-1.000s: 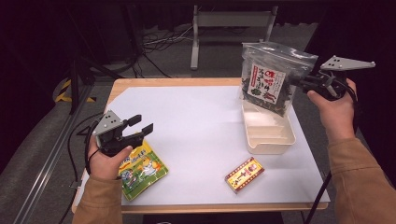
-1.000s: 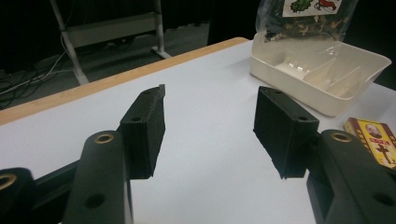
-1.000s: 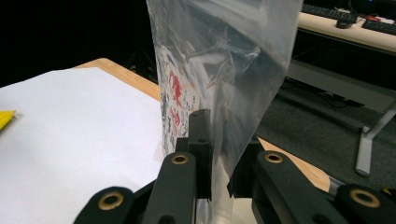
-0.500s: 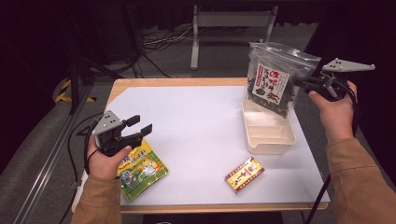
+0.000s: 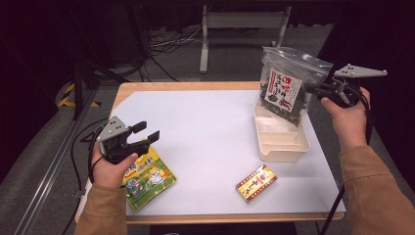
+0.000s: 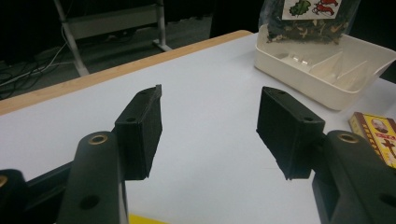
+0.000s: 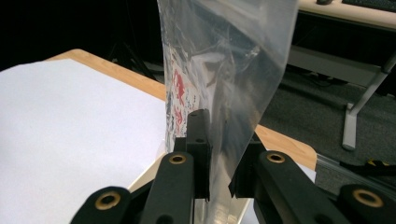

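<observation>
A clear bag of dark dried seaweed with a red and white label hangs upright over the far end of a white divided tray. My right gripper is shut on the bag's right edge. In the right gripper view the jaws pinch the clear film. I cannot tell whether the bag's lower end touches the tray. My left gripper stands open at the table's front left, just above a yellow-green snack packet. Nothing is between its pads.
A small yellow and red box lies near the front edge, in front of the tray. White paper covers the wooden table. In the left gripper view the tray, the box and the bag stand ahead to the right.
The bag and my right gripper have drifted slightly to the right. The left hand and its gripper have stayed where they were.
</observation>
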A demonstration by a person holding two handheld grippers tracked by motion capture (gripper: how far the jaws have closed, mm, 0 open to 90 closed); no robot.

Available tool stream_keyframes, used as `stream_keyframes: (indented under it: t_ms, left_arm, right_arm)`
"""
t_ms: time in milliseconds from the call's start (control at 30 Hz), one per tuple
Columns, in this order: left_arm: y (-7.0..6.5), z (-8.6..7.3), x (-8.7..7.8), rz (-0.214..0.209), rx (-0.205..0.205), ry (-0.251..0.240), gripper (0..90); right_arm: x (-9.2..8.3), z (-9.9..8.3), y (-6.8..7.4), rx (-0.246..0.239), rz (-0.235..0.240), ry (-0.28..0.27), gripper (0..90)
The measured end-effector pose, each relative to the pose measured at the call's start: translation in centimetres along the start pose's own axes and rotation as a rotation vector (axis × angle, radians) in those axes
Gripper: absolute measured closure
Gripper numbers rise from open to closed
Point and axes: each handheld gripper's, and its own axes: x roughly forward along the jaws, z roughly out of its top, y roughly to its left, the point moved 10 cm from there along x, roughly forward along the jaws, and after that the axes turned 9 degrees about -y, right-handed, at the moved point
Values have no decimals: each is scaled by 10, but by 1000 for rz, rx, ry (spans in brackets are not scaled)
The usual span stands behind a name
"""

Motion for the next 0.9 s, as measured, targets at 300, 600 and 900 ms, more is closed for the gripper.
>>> stream_keyframes:
  t_ms: [300,600,900]
  left_arm:
    - [2,-3,0,2,0,10,402]
    - [3,-6,0,3,-6,19,398]
    - [5,-8,0,9,-12,24,390]
  right_arm:
    - [7,-16,-1,14,1,29,803]
    - [9,-28,-3,25,-4,69,786]
    - [4,-37,-12,63,-31,77,669]
